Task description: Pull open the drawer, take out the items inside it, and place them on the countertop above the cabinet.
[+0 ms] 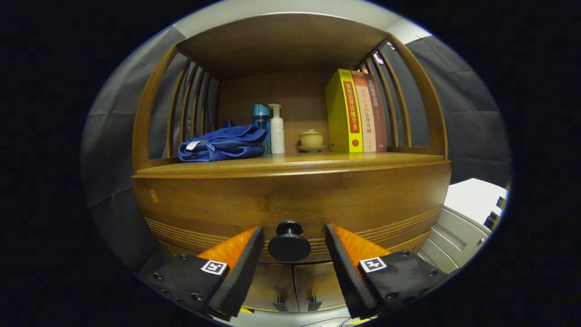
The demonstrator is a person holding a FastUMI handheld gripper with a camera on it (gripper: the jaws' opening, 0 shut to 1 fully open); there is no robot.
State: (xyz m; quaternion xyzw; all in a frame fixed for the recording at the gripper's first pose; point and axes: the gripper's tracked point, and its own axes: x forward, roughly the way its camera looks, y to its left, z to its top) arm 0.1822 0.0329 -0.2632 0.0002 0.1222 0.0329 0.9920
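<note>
A wooden cabinet faces me, its drawer front [290,200] closed flush under the countertop [290,164]. A round black knob [289,243] sticks out of the drawer's lower middle. My gripper [294,236] is open, one finger on each side of the knob, with a small gap left on both sides. Neither finger touches the knob. The drawer's contents are hidden behind its front.
On the countertop lie a folded blue towel [223,144], a blue bottle [262,119], a white pump bottle [277,129], a small lidded cup on a saucer [311,139] and three upright books [356,111]. Two lower cabinet doors [295,286] sit beneath the drawer.
</note>
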